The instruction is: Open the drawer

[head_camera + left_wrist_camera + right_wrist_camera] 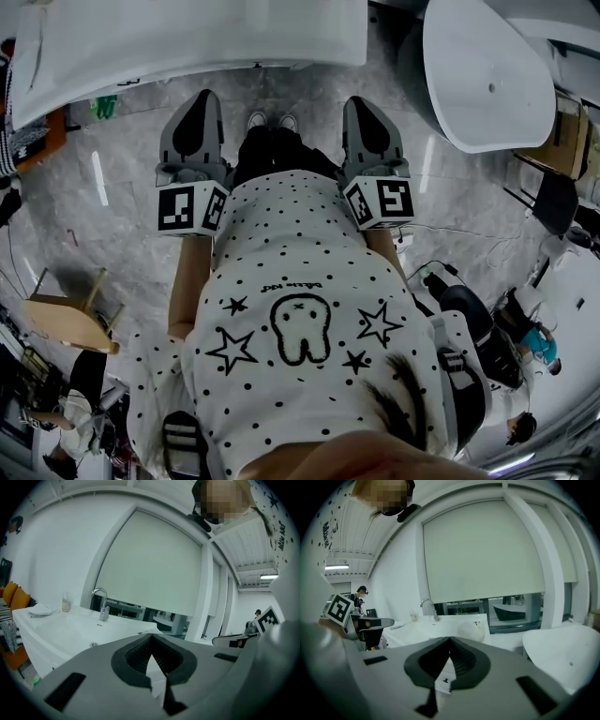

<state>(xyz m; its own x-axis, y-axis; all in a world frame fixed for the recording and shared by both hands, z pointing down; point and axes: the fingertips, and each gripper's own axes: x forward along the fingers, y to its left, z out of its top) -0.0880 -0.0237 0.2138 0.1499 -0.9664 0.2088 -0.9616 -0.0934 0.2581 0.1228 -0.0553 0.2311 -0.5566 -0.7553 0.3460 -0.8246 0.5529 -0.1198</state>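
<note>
Black-dotted white shirt (309,272), tooth print

Long white washbasin bench (187,42) straight ahead of person, spanning top of head view. Curved chrome tap (101,605) on far side of bench; small clear glass (66,603) on bench, left of tap, near it. Pale roller blind (154,564) behind bench. Large white oval tub (487,75) right of bench, apart from it. Before bench: left tool (200,98) and right tool (361,101) side by side over grey marble floor (112,197), pair of white shoes (272,122) between them. Light wooden chair (70,319) on floor at person's left, further back.
</note>
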